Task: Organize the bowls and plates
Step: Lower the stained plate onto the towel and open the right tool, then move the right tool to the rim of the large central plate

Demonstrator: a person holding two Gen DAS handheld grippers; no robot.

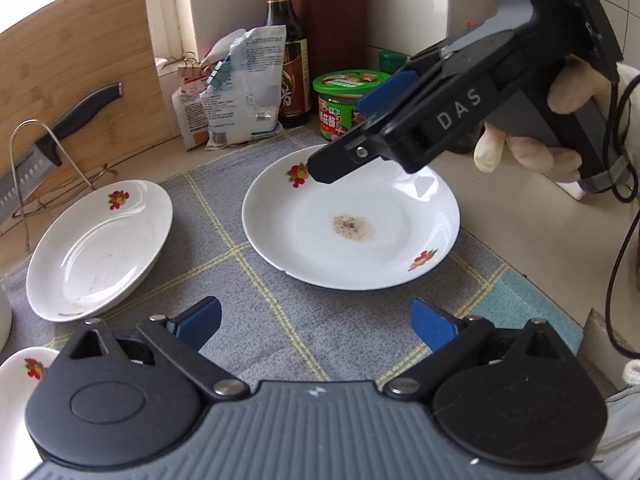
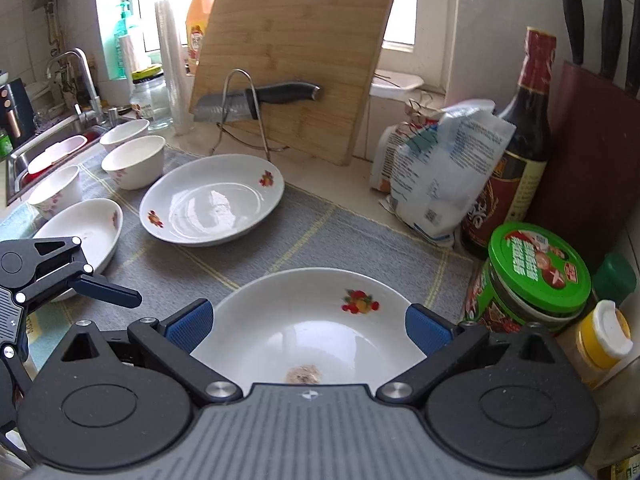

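From the left wrist view, three plates are in sight on the grey checked cloth (image 1: 256, 320) that covers the desk: a soiled plate (image 1: 350, 224) in the middle with a brown smear at its centre, a second plate (image 1: 100, 248) off to the left, and the edge of a third plate (image 1: 24, 392) at the bottom left corner. The left gripper (image 1: 316, 324) hangs over the cloth just short of the soiled plate, fingers wide apart and holding nothing. The right gripper (image 1: 348, 136) reaches in from the upper right over that plate's far rim; its fingers look spread. Behind stand a soy sauce bottle (image 1: 286, 52), a green-lidded jar (image 1: 346, 100), clipped bags (image 1: 236, 92), a cutting board (image 1: 80, 60) and a knife (image 1: 52, 140) on a wire rack. Over to the right wrist view: three plates again, with the soiled plate (image 2: 312, 320) lying directly between the right gripper's (image 2: 308, 328) parted fingers, not clamped. Three bowls (image 2: 134, 160) cluster beyond the plates at the left, near the sink (image 2: 40, 148), all of them looking empty. The left gripper (image 2: 100, 288) shows at the left edge.
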